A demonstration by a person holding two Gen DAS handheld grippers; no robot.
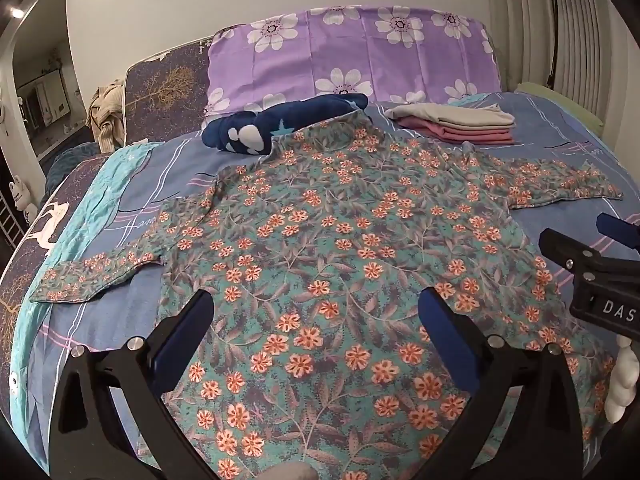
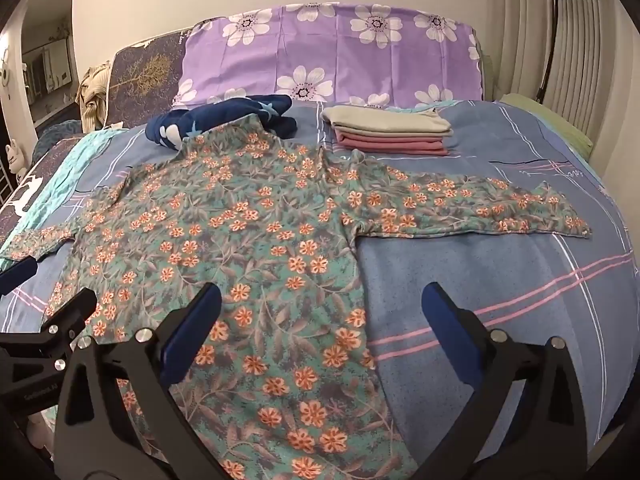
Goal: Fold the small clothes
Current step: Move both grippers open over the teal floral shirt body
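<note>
A: Where is the floral long-sleeved top (image 1: pixel 340 240) placed, and how are the grippers seen?

B: It is spread flat on the blue bedspread (image 2: pixel 500 272), filling the middle of both frames, with both sleeves stretched out sideways. The left gripper (image 1: pixel 316 328) is held above its lower body, jaws spread wide, nothing pinched. The right gripper (image 2: pixel 320 320) is held over the right side edge, also spread wide and empty.

A: How should the fold be done well?

B: Probably one sleeve should be taken near its cuff and laid across the body, with the fabric kept smooth.

A: What is not seen?

B: The bottom hem is cut off behind the fingers. The collar partly overlaps the navy garment (image 1: pixel 256 128). The folded stack (image 2: pixel 392 132) is clear, but its pieces cannot be counted surely.
</note>
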